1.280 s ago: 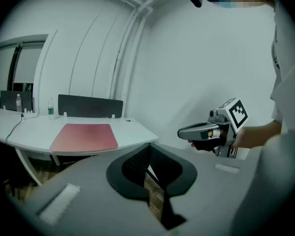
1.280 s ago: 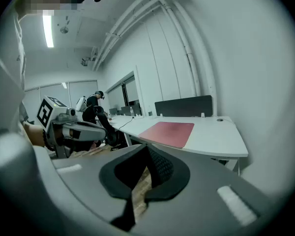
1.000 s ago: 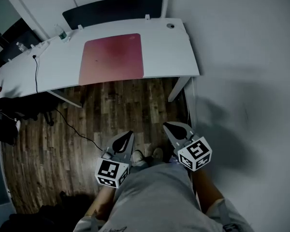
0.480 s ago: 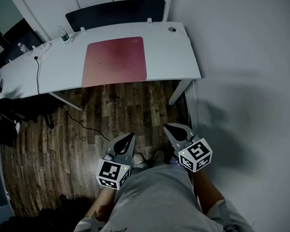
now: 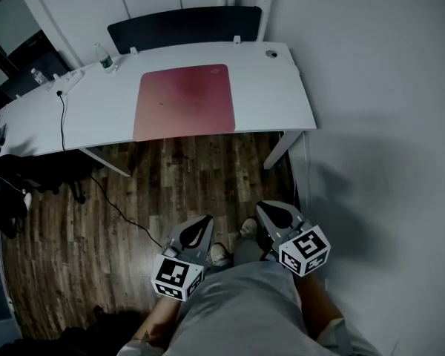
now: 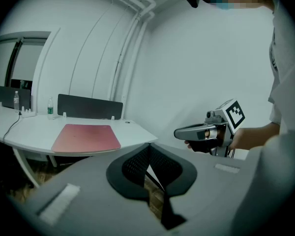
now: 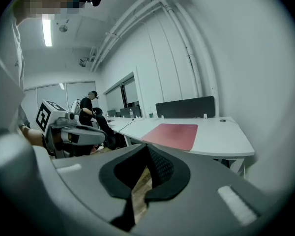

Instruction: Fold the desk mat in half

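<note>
a long white desk (image 5: 282,95) curves across the upper part of the head view, with a dark screen panel (image 5: 185,27) standing along its back edge and a slanted white leg (image 5: 280,148) under its right end. dark wood-plank floor (image 5: 81,221) fills the lower left, a plain white wall (image 5: 386,110) the right. in the right gripper view a strip light (image 7: 47,32) glows at upper left, and white pipes (image 7: 187,48) climb the wall.

Desk (image 5: 282,95): far side of the scene. Desk mat (image 5: 184,101): on the desk, right of centre. Cable (image 5: 61,117) and bottle (image 5: 104,55): on the desk, left of the mat. Left gripper (image 5: 202,221) and right gripper (image 5: 267,209): near, side by side over the floor (image 5: 133,191), well apart from the desk.
</note>
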The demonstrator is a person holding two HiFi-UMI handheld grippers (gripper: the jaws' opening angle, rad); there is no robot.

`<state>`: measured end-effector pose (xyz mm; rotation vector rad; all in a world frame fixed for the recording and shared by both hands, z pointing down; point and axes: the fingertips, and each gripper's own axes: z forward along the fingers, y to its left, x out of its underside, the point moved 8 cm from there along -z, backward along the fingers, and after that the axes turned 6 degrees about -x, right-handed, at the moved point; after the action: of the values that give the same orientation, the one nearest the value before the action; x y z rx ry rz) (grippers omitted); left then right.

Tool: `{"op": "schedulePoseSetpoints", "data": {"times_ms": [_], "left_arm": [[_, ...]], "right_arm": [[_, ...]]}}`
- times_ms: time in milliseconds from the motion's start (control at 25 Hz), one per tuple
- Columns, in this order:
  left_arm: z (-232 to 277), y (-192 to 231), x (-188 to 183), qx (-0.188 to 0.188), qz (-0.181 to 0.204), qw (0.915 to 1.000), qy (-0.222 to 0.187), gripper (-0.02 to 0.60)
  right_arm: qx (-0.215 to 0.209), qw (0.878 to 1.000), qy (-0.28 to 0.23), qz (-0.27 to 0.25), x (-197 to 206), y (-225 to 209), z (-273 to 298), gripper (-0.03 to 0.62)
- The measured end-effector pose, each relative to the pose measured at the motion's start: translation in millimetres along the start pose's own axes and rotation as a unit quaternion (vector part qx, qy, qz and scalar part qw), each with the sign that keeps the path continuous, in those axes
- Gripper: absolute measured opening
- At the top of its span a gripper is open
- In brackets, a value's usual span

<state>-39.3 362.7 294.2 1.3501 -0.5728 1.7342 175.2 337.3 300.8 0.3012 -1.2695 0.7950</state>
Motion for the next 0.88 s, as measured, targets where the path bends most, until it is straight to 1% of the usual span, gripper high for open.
{"op": "schedulePoseSetpoints", "data": {"times_ms": [160, 400, 560, 720, 880], "left_arm": [[11, 6, -4, 0.002, -0.002, 1.0, 0.002, 0.017], [52, 22, -13, -0.008, 0.0, 0.9999, 0.006, 0.018], [92, 38, -27, -0.017, -0.001, 0.9998, 0.008, 0.017], [135, 52, -49, -0.015, -0.004, 0.9999, -0.004, 0.017], [175, 64, -71, -0.029, -0.002, 0.9996, -0.007, 0.018]], "right_arm": [[-0.001, 1.0, 0.001, 0.009, -1, -12, 8, 0.006], [-0.012, 1.0, -0.006, 0.007, -13, -54, 30, 0.006], [-0.018, 1.0, -0.001, 0.0, -30, -96, 51, 0.006], [-0.028, 1.0, 0.009, -0.011, -50, -143, 75, 0.006], [-0.043, 0.999, 0.012, -0.014, -72, -185, 95, 0.006]]}}
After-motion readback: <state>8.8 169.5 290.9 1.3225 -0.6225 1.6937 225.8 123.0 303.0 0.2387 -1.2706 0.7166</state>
